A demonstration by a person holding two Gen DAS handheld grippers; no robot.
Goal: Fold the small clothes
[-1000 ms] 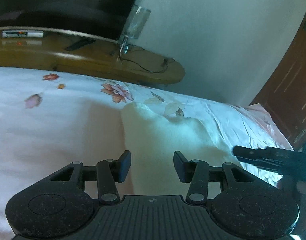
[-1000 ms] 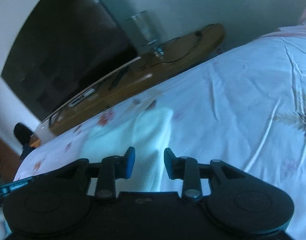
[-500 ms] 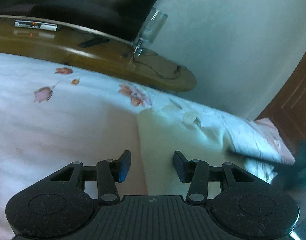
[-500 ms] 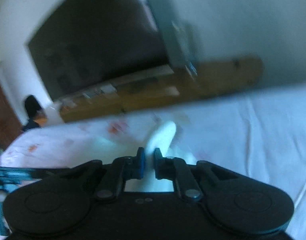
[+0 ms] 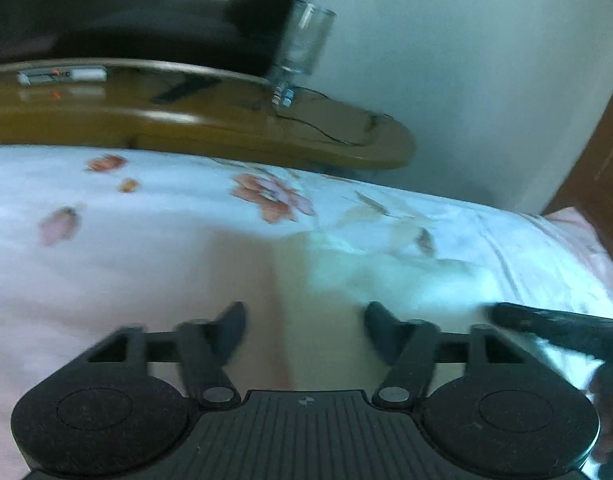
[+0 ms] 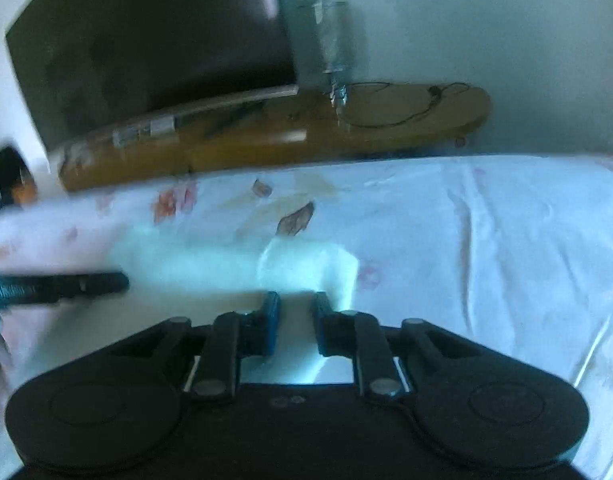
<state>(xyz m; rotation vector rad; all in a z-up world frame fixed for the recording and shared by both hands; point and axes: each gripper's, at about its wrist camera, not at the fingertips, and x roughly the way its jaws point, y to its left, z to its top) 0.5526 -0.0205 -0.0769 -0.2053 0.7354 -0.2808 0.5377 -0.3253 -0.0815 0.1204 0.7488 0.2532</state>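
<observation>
Bed [image 5: 106, 280] under a flowered sheet, wooden desk [image 5: 226, 128] and dark TV [image 6: 146, 36] behind. Pale small garment [image 5: 346, 280] lies flat mid-bed, just ahead of both grippers.

Left gripper [image 5: 304, 320]: jaws have just been opening, now wide, garment's left edge below the gap, pads not pressing.

Right gripper [image 6: 294, 312]: pinched nearly shut half a second back, jaws have since eased a little; narrow gap, cloth [image 6: 306, 268] shows in it, blurred, pads seem off it.

Judgement: a fold was just laid and let go; next, regrasp for another fold.
</observation>
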